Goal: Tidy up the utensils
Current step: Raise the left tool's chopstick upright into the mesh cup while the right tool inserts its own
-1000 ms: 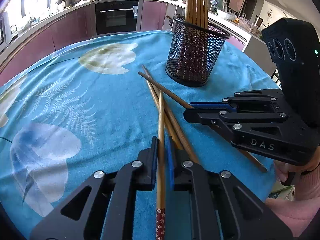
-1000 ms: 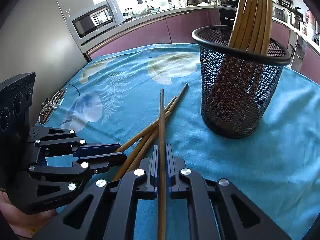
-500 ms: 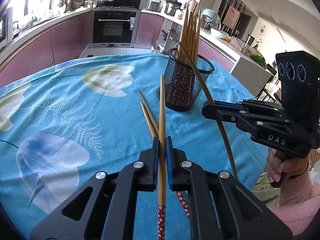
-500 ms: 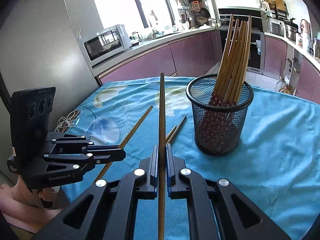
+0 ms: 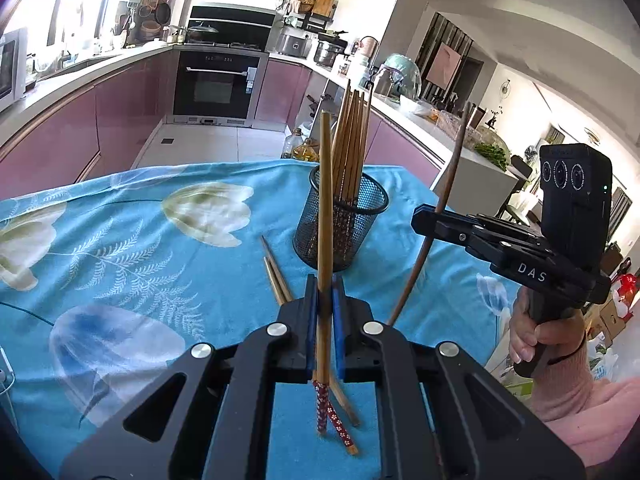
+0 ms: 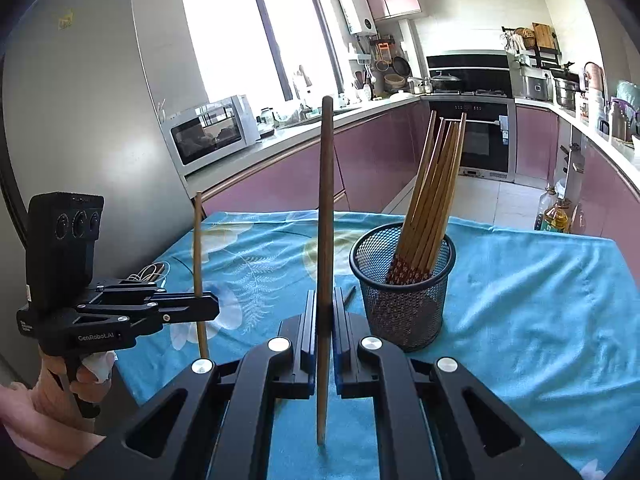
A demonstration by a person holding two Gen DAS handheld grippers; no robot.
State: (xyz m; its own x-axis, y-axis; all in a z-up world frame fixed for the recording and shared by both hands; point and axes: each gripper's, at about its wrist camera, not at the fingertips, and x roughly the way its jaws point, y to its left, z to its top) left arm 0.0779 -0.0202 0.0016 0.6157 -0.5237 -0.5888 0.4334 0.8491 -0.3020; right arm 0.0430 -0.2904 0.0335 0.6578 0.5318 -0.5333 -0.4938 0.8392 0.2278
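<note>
At one o'clock of both clamped chopsticks stands mesh holder [image 6: 404,280]. Left gripper [image 5: 325,312] and right gripper [image 6: 325,320] each pinching one chopstick [image 6: 325,216]; tip upright, lower one at a time into the cup.

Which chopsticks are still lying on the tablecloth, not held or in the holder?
The two loose chopsticks flat on the tablecloth, just left of the left hand-held gripper. The rest are clamped or upright in the mesh holder.

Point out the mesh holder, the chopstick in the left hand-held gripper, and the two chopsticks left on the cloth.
mesh holder [image 6: 404,312]: right wrist view, front wall.
chopstick in the left hand-held gripper [image 5: 325,200]: left wrist view, mid shaft.
two chopsticks [image 5: 276,276]: left wrist view, shafts.
</note>
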